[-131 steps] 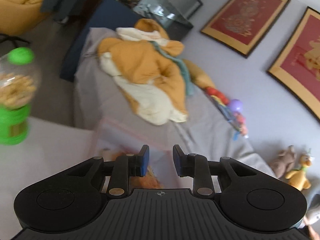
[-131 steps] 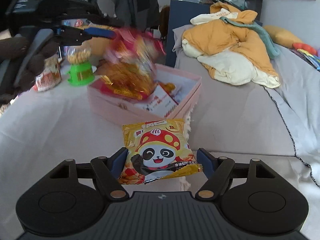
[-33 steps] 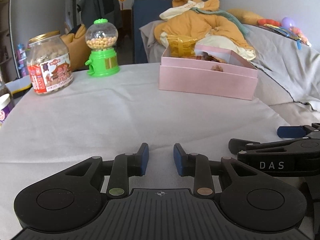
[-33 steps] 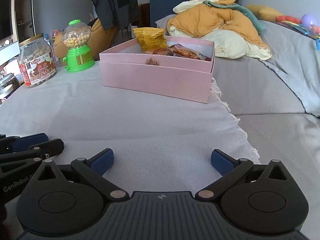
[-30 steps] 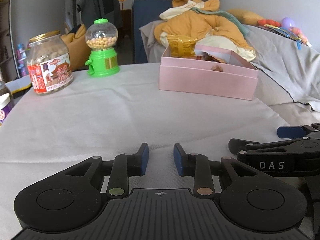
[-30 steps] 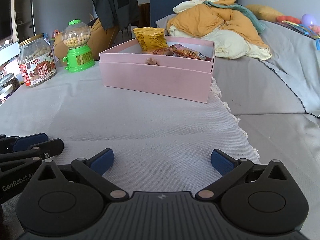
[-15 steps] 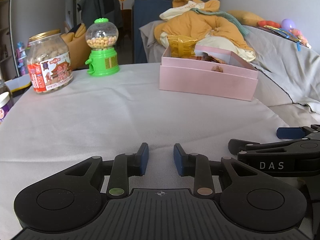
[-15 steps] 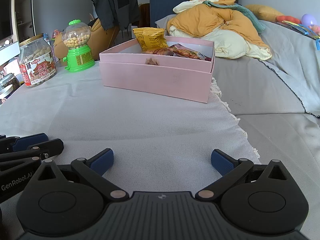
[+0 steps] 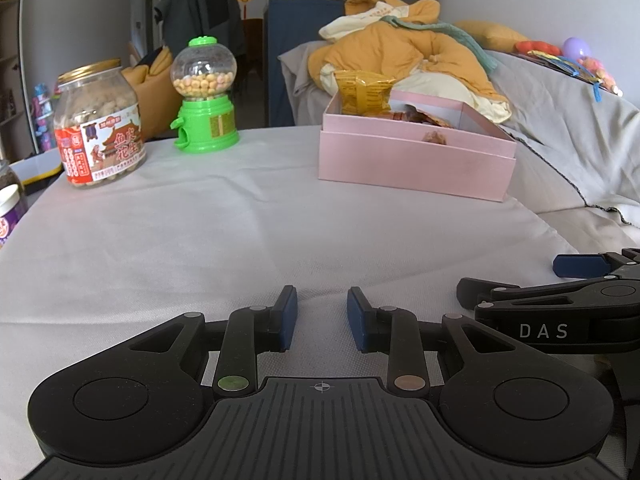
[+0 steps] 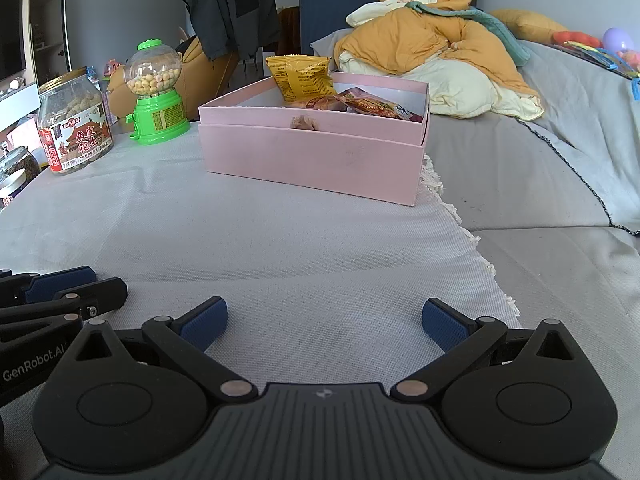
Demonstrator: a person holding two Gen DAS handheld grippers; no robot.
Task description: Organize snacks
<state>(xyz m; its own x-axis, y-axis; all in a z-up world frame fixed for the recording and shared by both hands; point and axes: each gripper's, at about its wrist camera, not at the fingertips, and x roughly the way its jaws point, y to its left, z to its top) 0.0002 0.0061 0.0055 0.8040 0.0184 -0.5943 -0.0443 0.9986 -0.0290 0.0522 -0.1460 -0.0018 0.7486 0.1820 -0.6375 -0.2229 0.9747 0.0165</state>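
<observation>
A pink box (image 9: 412, 164) (image 10: 312, 156) stands on the grey cloth at the far side. A yellow snack bag (image 9: 362, 92) (image 10: 302, 76) stands upright in it, and a red snack bag (image 10: 368, 106) lies beside it. My left gripper (image 9: 322, 314) rests low over the near cloth with its jaws a narrow gap apart, holding nothing. My right gripper (image 10: 324, 318) is wide open and empty beside it. Each gripper also shows at the edge of the other's view.
A peanut jar (image 9: 98, 124) (image 10: 74, 120) and a green candy dispenser (image 9: 205, 96) (image 10: 156, 92) stand at the back left. Small jars sit at the left edge (image 10: 12, 176). A sofa with an orange quilt (image 10: 432, 52) lies beyond the cloth's fringed right edge.
Since 4.4 s ago both grippers pulled back from the box and the panda snack bag left the right gripper. Over the last second nothing moved.
</observation>
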